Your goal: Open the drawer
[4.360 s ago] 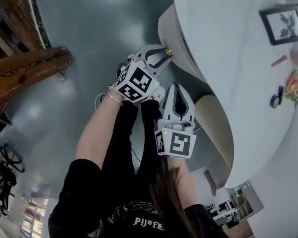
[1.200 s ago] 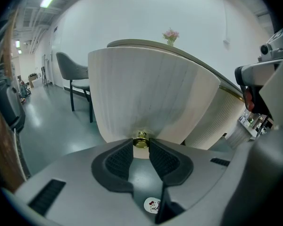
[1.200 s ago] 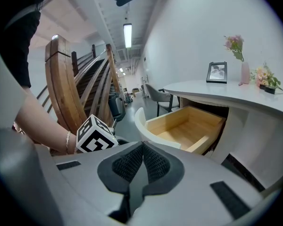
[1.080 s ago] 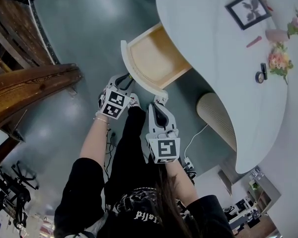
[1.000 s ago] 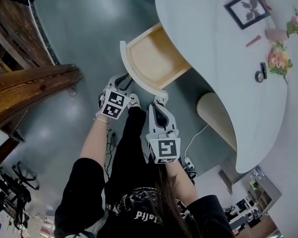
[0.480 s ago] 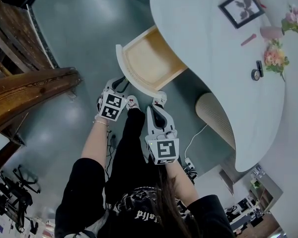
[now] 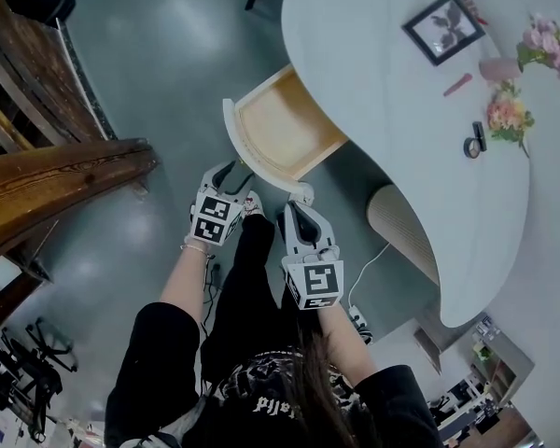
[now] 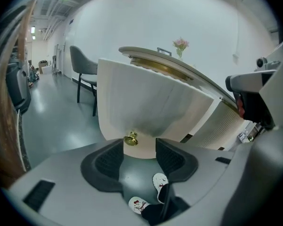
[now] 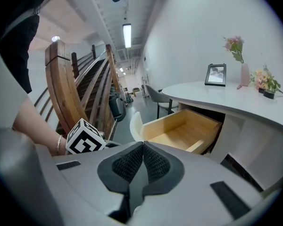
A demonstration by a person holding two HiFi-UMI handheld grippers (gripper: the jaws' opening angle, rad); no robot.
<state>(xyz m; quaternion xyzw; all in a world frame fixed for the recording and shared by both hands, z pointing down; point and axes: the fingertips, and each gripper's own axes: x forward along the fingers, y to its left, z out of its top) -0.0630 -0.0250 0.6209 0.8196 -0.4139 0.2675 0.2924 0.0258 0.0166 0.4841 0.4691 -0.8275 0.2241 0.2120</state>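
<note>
The drawer (image 7: 285,129) stands pulled out from under the white desk (image 7: 383,110), its pale wooden inside (image 9: 179,131) bare. Its curved white front (image 8: 146,107) carries a small brass knob (image 8: 130,139). My left gripper (image 8: 139,144) sits right at that knob with its jaws opening; the knob lies between the fingertips, close to the left pad (image 8: 108,160), and no pad presses on it. In the head view the left gripper (image 7: 235,171) is just below the drawer front. My right gripper (image 9: 143,146) is shut on nothing, held beside it (image 7: 297,203), short of the drawer.
On the desk stand a picture frame (image 7: 439,28), flowers (image 7: 506,112) and small items. A wooden stair rail (image 7: 56,189) runs at the left. A ribbed panel (image 7: 401,231) stands under the desk. A dark chair (image 8: 85,67) is farther back. The person's legs and slippers (image 8: 159,181) are below the grippers.
The drawer, closed in the earliest frame, has come out of the desk. Over the last second both grippers stayed about where they were, near the drawer front.
</note>
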